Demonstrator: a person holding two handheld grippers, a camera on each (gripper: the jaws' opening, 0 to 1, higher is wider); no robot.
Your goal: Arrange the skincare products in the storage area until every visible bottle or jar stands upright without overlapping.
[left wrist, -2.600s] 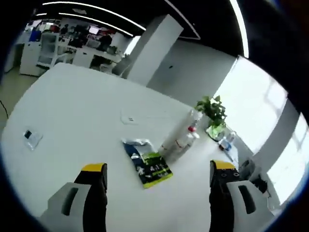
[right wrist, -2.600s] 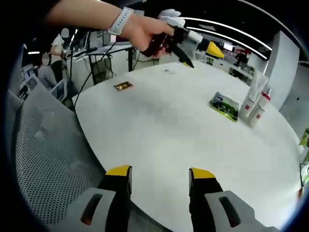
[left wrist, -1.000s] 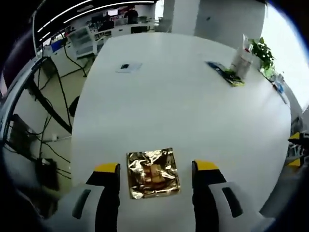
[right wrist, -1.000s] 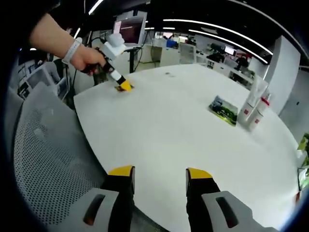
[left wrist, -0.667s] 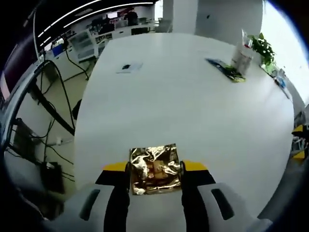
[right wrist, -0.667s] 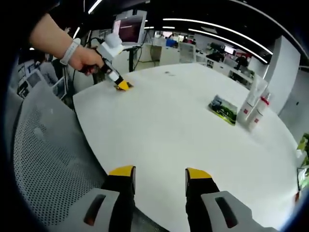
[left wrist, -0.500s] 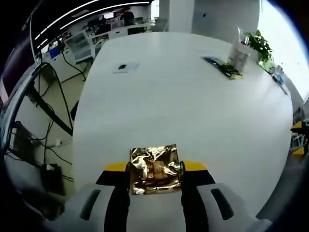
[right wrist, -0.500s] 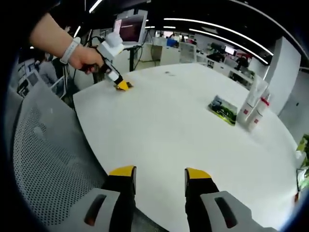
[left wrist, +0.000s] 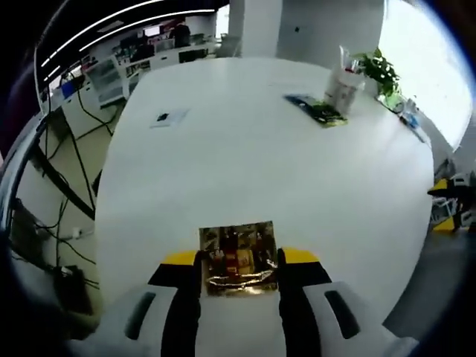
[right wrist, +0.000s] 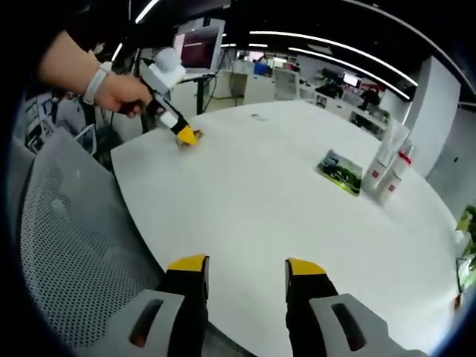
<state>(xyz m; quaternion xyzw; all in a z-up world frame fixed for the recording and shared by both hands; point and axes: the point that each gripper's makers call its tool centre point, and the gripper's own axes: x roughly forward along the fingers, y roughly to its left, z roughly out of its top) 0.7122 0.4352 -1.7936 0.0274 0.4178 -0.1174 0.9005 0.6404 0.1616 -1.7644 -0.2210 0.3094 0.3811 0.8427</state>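
Right gripper (right wrist: 243, 269) fingers apart above table (right wrist: 253, 201); two tubes (right wrist: 388, 169) upright beside sachet (right wrist: 339, 171).

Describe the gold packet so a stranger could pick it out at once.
On the big white table, look at the near edge, far from the standing tubes. The left gripper is shut on the gold packet: a crinkled, shiny square foil sachet, unlike the green flat packet.

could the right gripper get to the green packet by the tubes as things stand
Probably yes: the right gripper is open and holds nothing, and bare white table lies between it and the green packet beside the tubes.
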